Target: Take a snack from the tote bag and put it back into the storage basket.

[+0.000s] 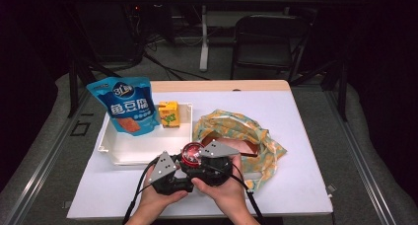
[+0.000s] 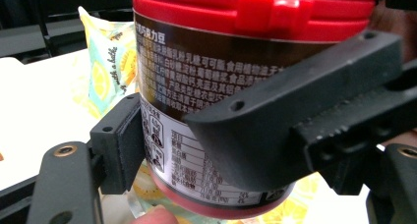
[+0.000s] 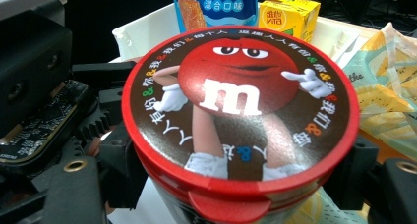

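both hand-held grippers [image 1: 190,161] clamp the candy jar [image 3: 238,116]; label text faces left gripper view.

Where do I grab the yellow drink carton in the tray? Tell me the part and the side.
Probably grip the yellow drink carton by its front and back faces, from above: it stands upright in the white tray, flat-sided, and the blue pouch crowds its left side.
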